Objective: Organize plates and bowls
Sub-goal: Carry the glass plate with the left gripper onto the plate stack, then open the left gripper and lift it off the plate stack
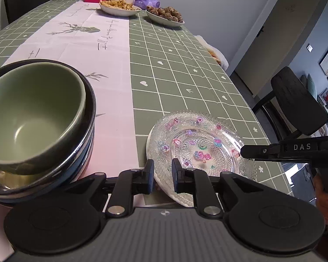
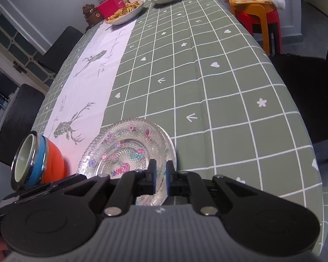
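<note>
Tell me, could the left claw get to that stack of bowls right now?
Probably yes. The stack of bowls stands close beside the left claw, with only bare tablecloth between them. The claw would first have to back off the glass plate, whose rim lies between its fingers.

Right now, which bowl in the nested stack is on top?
The green bowl sits on top, tilted inside the steel-rimmed blue bowl; the orange bowl is lowest of the three.
</note>
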A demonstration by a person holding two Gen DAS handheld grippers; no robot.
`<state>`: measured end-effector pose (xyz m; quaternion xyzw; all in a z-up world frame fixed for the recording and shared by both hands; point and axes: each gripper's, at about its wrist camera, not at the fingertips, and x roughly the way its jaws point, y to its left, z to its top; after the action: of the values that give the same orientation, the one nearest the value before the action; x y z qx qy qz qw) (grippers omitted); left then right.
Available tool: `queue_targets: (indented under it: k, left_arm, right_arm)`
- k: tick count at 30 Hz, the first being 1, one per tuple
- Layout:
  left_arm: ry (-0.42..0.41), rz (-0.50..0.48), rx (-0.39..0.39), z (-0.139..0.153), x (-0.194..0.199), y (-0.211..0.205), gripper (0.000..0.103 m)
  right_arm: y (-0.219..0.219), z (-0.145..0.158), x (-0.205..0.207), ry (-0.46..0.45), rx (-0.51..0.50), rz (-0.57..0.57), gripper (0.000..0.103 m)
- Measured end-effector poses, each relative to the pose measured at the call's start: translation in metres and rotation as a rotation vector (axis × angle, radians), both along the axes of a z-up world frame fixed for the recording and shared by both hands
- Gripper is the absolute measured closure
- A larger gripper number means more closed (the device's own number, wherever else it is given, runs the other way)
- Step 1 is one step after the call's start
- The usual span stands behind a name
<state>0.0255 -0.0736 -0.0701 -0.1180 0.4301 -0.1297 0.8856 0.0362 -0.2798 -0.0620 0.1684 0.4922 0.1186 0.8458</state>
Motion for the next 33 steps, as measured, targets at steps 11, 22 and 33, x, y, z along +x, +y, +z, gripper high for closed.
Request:
queue_targets:
  k: [11,22,33]
  left_arm:
    - [-0.002,-0.02,0.005,-0.003,0.0,-0.002,0.083]
    - [-0.073,-0.035,-0.022,0.011,-0.011,0.002,0.058]
    - [-0.205,-0.267,-0.006,0.078,-0.03,-0.002,0.046]
  right_arm:
    - [0.015,0.005,-0.002,-0.04,-0.132,0.06,0.09]
    - [0.012,0.02,-0.003,-0.107,-0.084,0.027,0.069]
    - [0.033,0.043,0.002,-0.199,-0.016,0.06,0.056]
